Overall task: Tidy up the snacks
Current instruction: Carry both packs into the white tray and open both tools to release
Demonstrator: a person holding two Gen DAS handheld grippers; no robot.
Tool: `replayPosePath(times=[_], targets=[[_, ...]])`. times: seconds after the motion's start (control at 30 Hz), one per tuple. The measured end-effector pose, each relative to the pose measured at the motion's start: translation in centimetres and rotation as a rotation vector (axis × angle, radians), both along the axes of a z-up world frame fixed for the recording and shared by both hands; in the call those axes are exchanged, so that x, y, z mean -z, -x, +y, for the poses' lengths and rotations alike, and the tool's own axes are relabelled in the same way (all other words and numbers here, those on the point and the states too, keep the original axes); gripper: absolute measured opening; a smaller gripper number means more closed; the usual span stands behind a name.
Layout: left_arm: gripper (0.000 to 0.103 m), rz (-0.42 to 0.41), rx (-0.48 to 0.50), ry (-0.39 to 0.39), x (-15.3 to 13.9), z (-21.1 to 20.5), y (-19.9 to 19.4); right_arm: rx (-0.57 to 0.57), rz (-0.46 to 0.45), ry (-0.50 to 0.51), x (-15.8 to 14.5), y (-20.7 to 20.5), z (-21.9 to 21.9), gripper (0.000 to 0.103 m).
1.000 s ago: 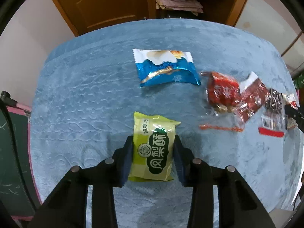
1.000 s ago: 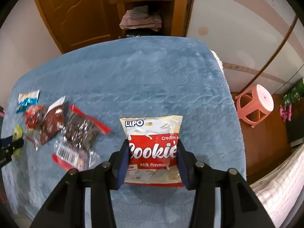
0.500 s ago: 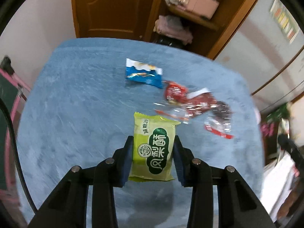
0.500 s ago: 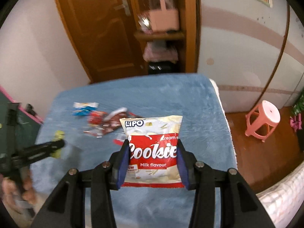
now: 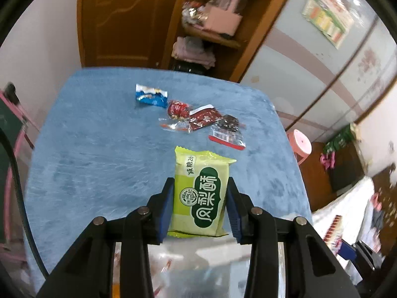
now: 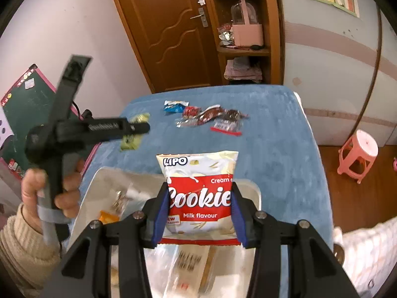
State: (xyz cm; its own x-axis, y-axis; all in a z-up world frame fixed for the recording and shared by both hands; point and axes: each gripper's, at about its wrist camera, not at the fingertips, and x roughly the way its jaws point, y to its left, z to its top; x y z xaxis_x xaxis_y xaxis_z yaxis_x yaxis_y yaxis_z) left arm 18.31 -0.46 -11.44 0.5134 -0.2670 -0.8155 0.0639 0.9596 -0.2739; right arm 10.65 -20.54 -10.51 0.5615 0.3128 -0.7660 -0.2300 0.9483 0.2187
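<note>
My left gripper [image 5: 199, 203] is shut on a green pineapple-cake packet [image 5: 201, 193] and holds it up above the near edge of the blue table [image 5: 99, 154]. It also shows in the right wrist view [image 6: 131, 134]. My right gripper [image 6: 199, 208] is shut on a red and white Lipo cookie packet [image 6: 201, 193], held above a white tray [image 6: 96, 188] with a few snacks in it. On the table lie a blue packet [image 5: 151, 98], red packets [image 5: 198, 119] and a dark packet [image 5: 227, 130].
A wooden door [image 6: 168, 32] and a shelf unit [image 6: 243, 37] with a pink box stand behind the table. A pink stool [image 6: 358, 152] is on the floor to the right. A green board [image 6: 27, 94] leans at the left.
Both grippers have lifted and pulled back from the table with their packets. The table now looks farther away, and the white tray has come into view under them.
</note>
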Motion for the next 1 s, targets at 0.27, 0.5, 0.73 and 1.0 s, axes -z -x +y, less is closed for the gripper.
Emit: replayPosePath(times=[0.27, 0.5, 0.73, 1.0], targets=[[0.038, -0.038, 0.036, -0.114, -2.7, 1.0, 8.4, 0.034, 0.027, -0.066, 0.5, 5.2, 0.0, 0.046], [0.038, -0.02, 0.01, -0.141, -2.0, 2.6, 14.3, 0.064, 0.011, -0.076, 0.2, 8.6, 0.0, 0.046], [0.038, 0.0, -0.034, -0.179, -0.3, 3.6, 16.1, 0.133, 0.02, -0.072, 0.8, 9.1, -0.7, 0.047], [0.097, -0.071, -0.076, -0.164, 0.0, 3.8, 17.4, 0.164, 0.007, -0.036, 1.4, 9.9, 0.0, 0.07]])
